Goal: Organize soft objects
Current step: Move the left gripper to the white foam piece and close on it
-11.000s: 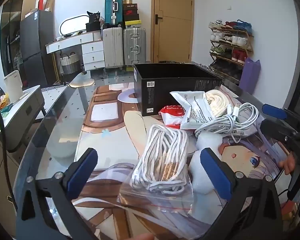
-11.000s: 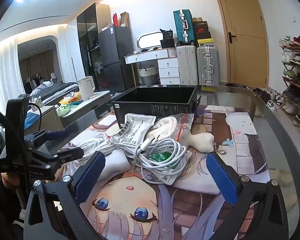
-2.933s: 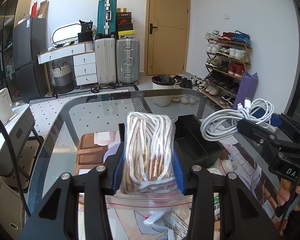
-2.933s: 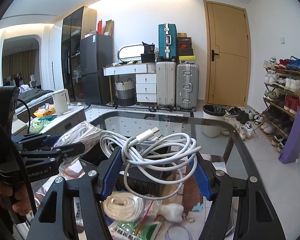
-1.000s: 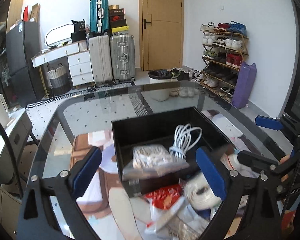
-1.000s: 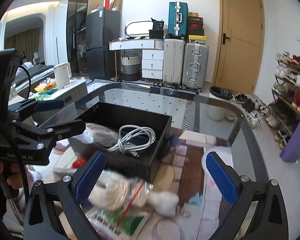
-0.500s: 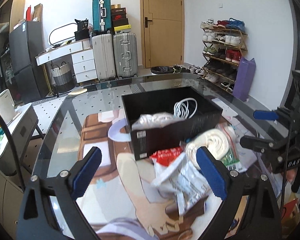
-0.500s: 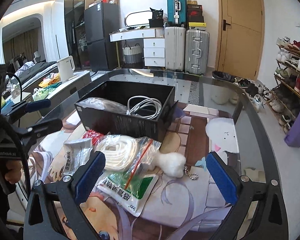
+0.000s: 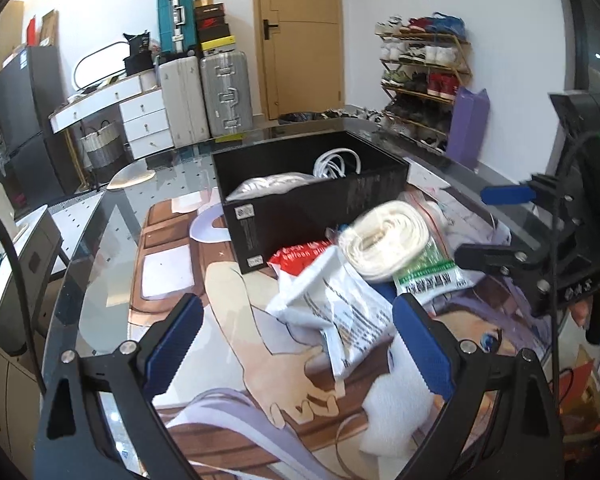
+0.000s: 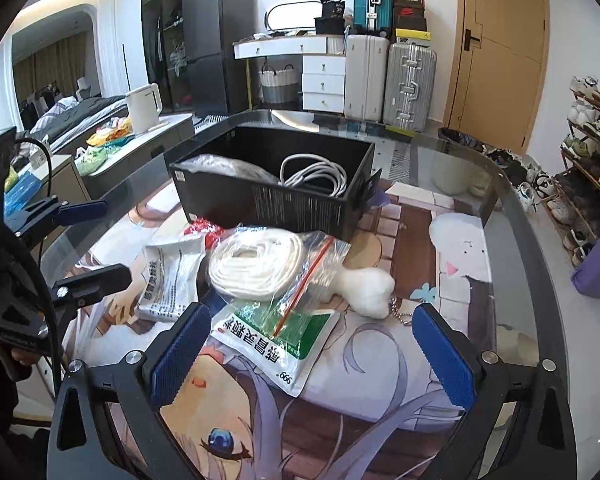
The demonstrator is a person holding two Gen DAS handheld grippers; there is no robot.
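A black box (image 9: 312, 204) (image 10: 268, 200) stands mid-table and holds a bagged rope (image 9: 268, 183) (image 10: 224, 168) and a white cable coil (image 9: 338, 162) (image 10: 314, 174). In front of it lie a white rope coil in a zip bag (image 9: 388, 246) (image 10: 260, 264), a white packet (image 9: 340, 304) (image 10: 172, 276), a red packet (image 9: 300, 252), a green-labelled packet (image 10: 276, 344) and a white plush bone (image 10: 366, 288). My left gripper (image 9: 300, 340) (image 10: 88, 244) is open over the white packet. My right gripper (image 10: 310, 352) (image 9: 496, 226) is open, low over the green packet.
The glass table carries a printed anime mat (image 10: 380, 360), and its curved edge (image 10: 540, 280) runs close on the right. A white foam pad (image 9: 396, 408) lies near my left gripper. Suitcases, a dresser and a shoe rack stand beyond the table.
Both grippers let go of the bagged rope and the cable, which now lie in the box. Both have since drawn back and down from the box to the loose pile in front.
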